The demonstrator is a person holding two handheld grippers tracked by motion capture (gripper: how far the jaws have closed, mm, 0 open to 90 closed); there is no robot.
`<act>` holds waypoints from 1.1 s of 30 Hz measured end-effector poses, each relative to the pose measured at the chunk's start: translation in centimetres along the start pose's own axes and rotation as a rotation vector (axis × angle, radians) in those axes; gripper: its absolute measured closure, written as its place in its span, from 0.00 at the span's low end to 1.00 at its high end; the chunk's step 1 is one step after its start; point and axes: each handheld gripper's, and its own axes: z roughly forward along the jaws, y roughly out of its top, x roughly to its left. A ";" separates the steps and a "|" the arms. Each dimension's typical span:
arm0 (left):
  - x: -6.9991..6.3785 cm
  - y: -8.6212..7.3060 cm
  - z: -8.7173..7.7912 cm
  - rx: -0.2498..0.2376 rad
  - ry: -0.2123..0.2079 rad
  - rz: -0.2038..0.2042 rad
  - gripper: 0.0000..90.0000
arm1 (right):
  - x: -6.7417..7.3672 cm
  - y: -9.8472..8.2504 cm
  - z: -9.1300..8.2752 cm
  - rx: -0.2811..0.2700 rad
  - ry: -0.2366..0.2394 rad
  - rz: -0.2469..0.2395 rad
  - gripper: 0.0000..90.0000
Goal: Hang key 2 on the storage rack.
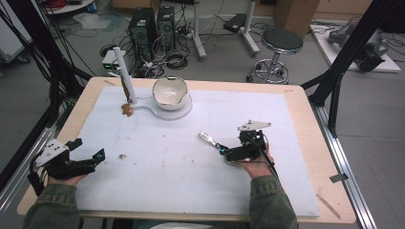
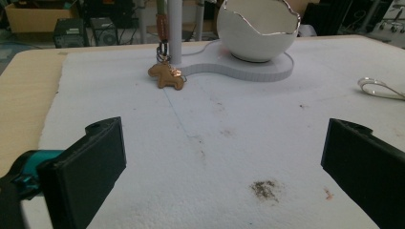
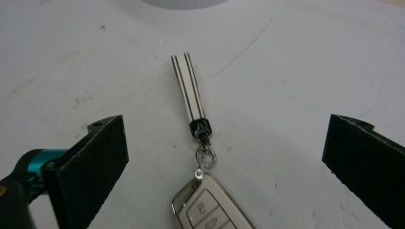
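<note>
Because the key fob [image 3: 212, 206] lies flat on the white mat [image 1: 191, 181] directly between the right gripper's [image 3: 224, 157] 2 wide-apart jaws, the gripper seems lined up to close on it, though nothing is held yet. A small ring [image 3: 205, 157] joins the fob to a striped strap [image 3: 189, 93], and the 3 parts form 1 straight line: the long axis runs away from the gripper, strap end pointing toward the stand [image 3: 179, 4] at the far side, button end toward the hand. In the high view this line lies diagonally on the mat, the strap [image 1: 208, 138] up and to the left of the right gripper [image 1: 229, 153], right of the mat's middle. Farther off, the stand's base [image 1: 184, 112] carries a white bowl [image 1: 169, 91] and a post [image 1: 125, 76], at whose foot a brown horse charm [image 2: 165, 76] rests on the mat. The left gripper [image 1: 93, 160] sits near the mat's left edge, jaws also spread and empty, facing the stand, probably waiting its turn.
</note>
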 end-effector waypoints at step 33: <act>0.2 -0.1 -0.2 0.007 0.005 -0.007 0.02 | 2.2 5.4 6.0 0.140 0.072 -0.107 0.01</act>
